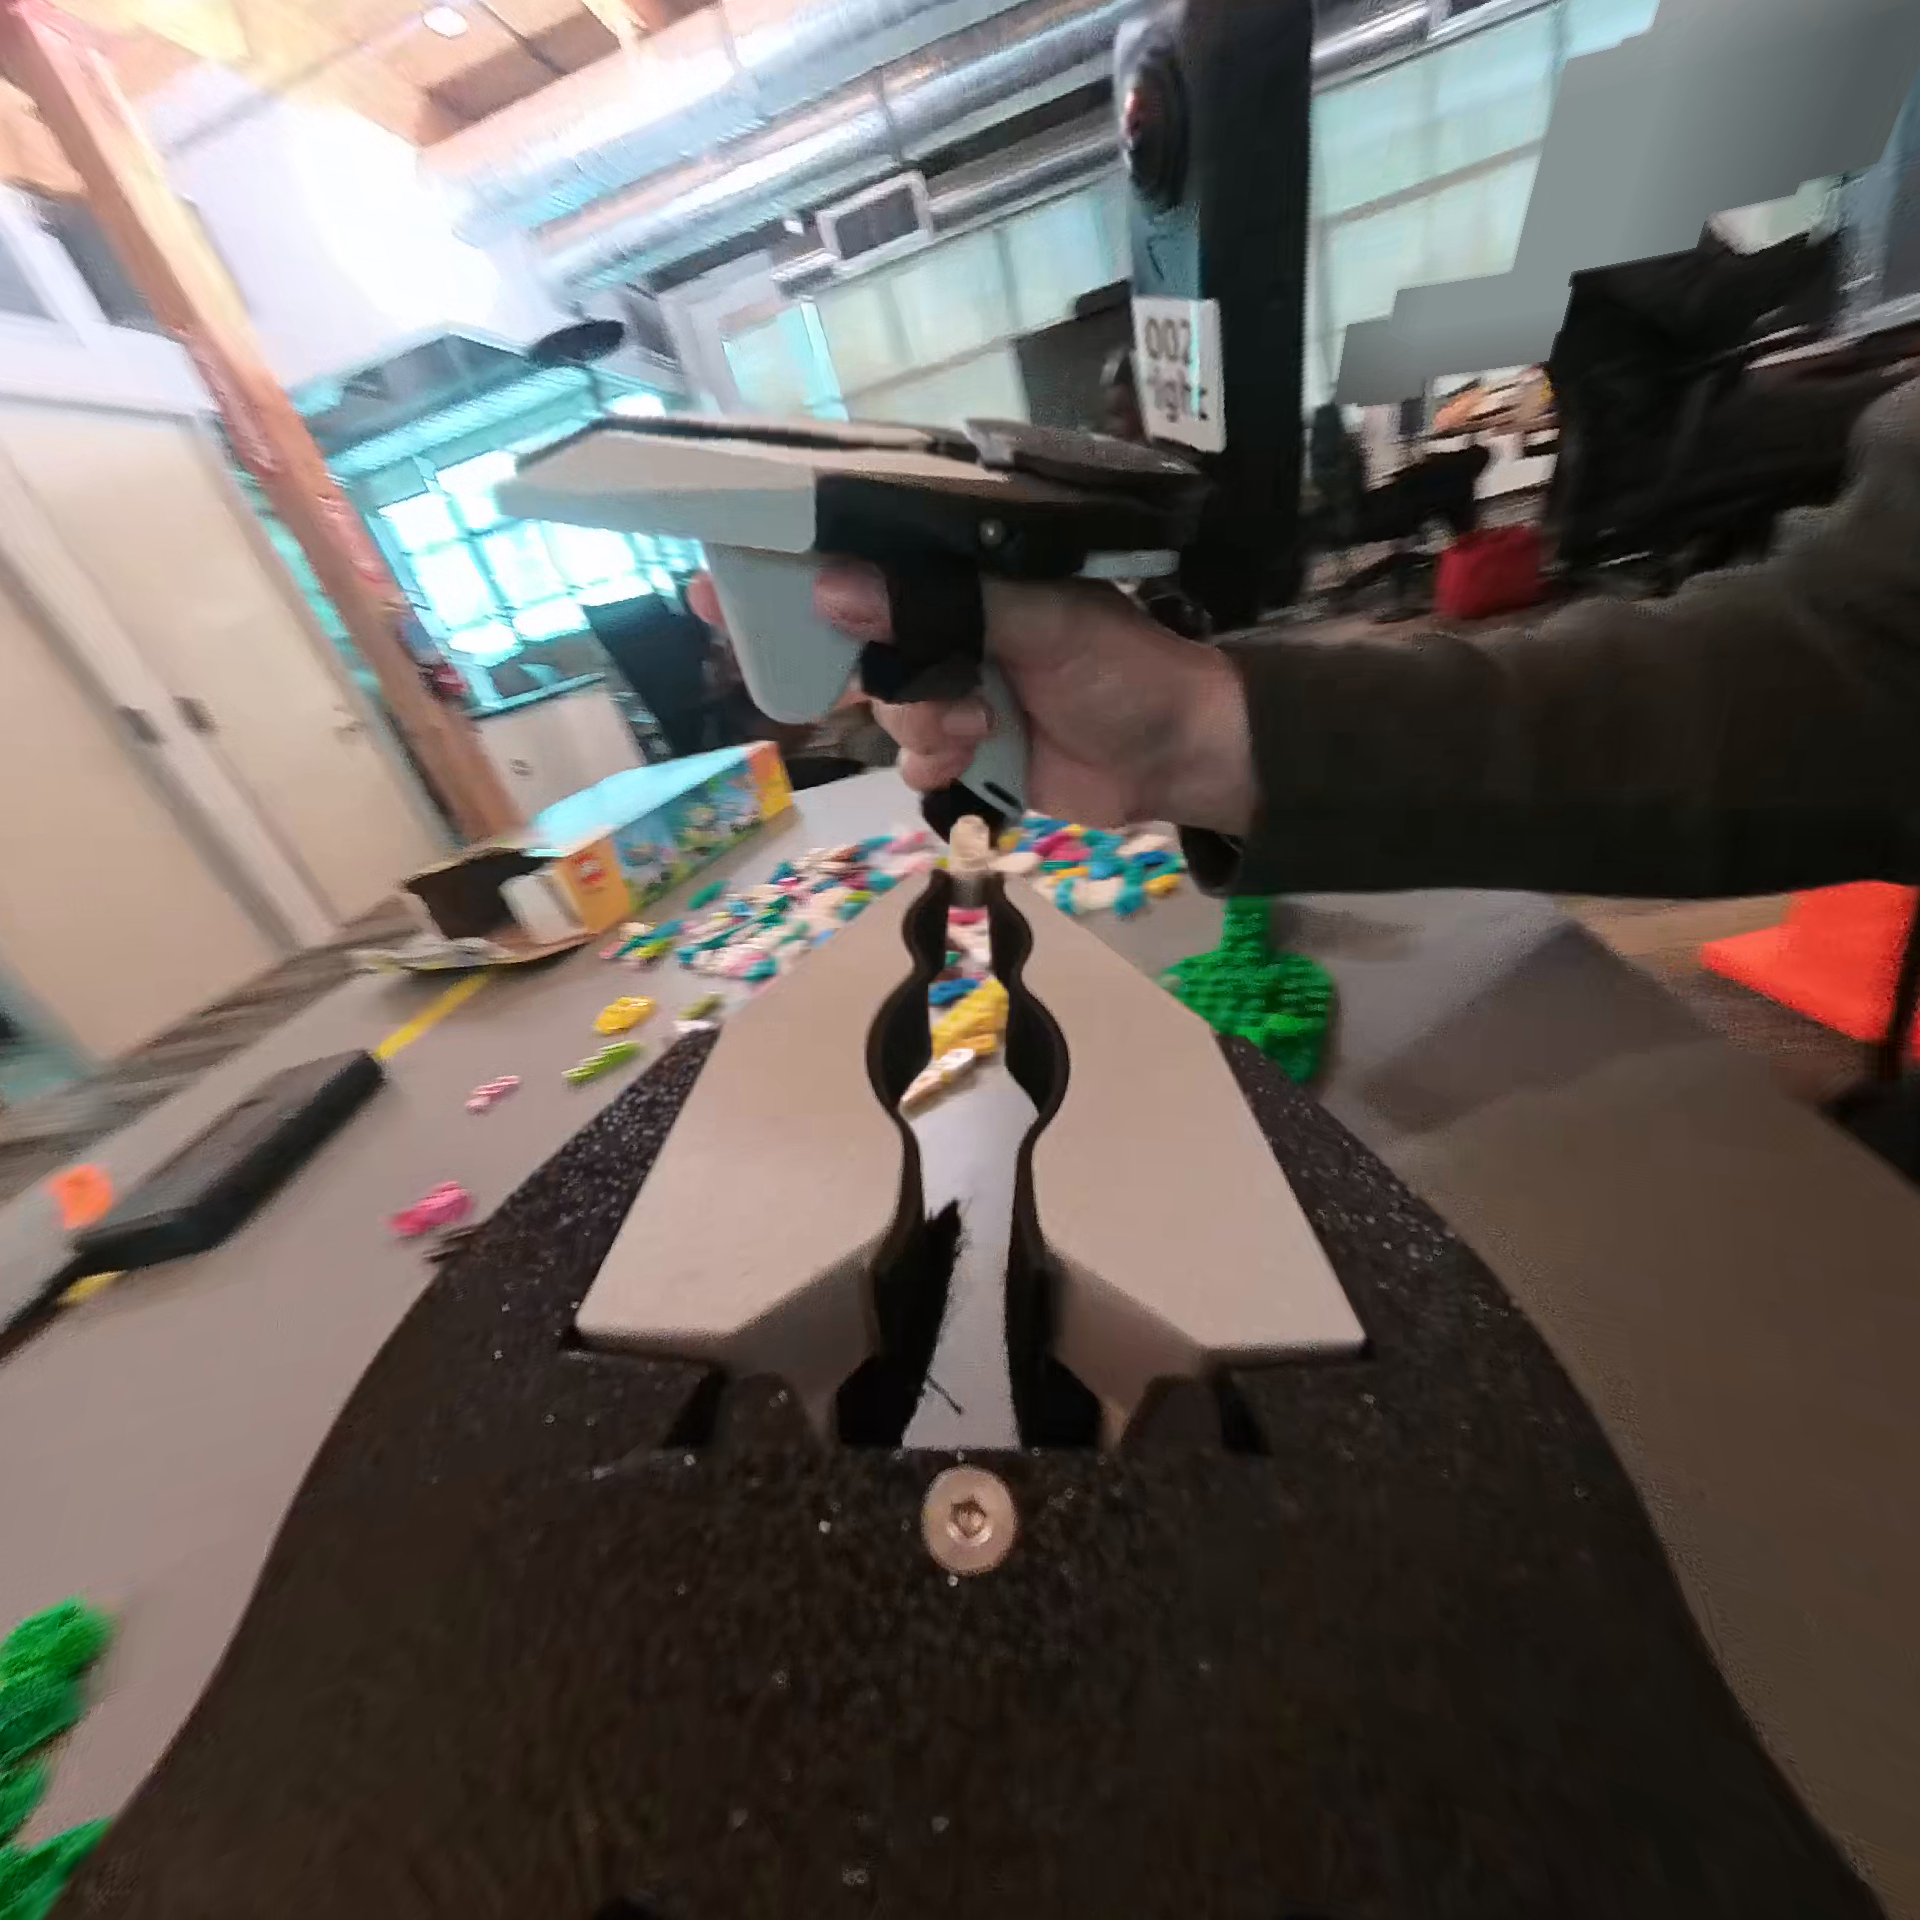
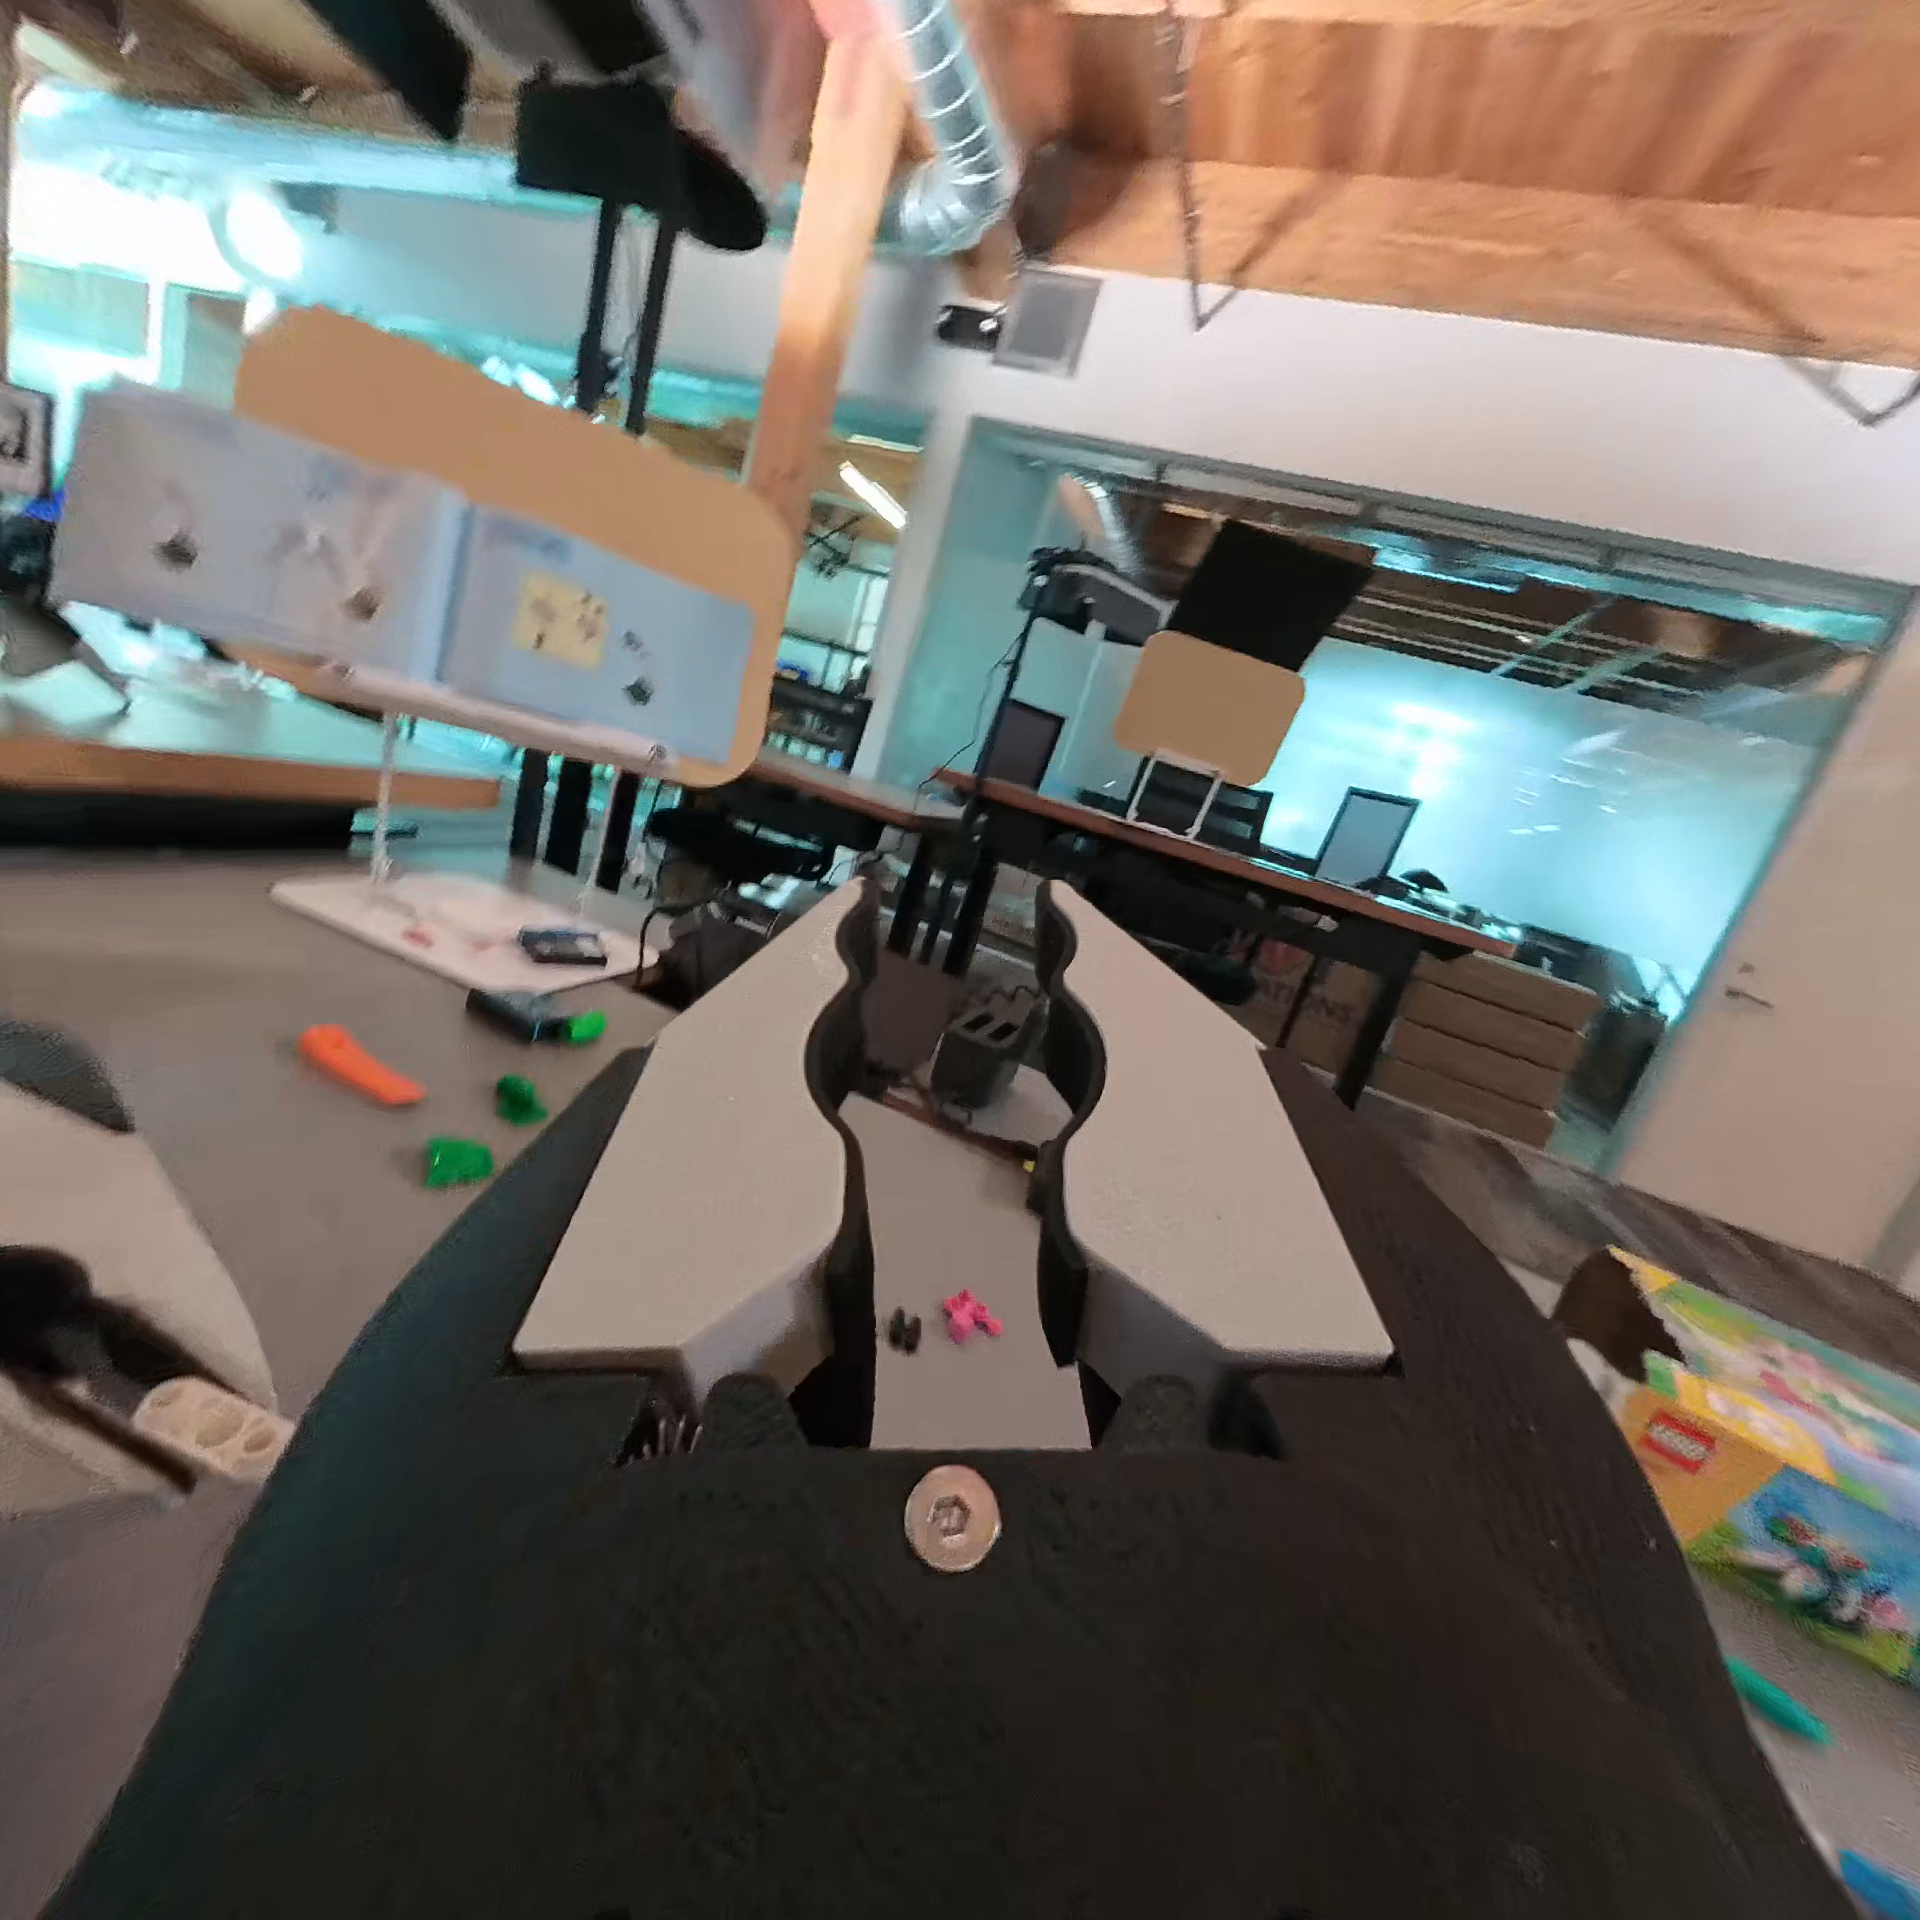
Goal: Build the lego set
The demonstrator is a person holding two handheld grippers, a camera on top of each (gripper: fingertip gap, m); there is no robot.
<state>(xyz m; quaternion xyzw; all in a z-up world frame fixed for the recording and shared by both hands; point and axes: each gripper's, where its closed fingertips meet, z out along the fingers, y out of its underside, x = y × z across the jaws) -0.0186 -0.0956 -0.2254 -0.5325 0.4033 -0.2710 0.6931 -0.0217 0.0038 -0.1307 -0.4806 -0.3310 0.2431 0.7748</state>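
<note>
Tan lego piece pinched at left tool tips, above table.

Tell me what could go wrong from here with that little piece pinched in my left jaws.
1. The left gripper pinches the small tan piece only at its very tips, so it could pop out into the loose brick pile.
2. The right gripper is open, empty and aimed off the table, so nothing is ready to catch it.
3. Both views are motion-blurred; fast moves risk a misaligned fit.
</note>
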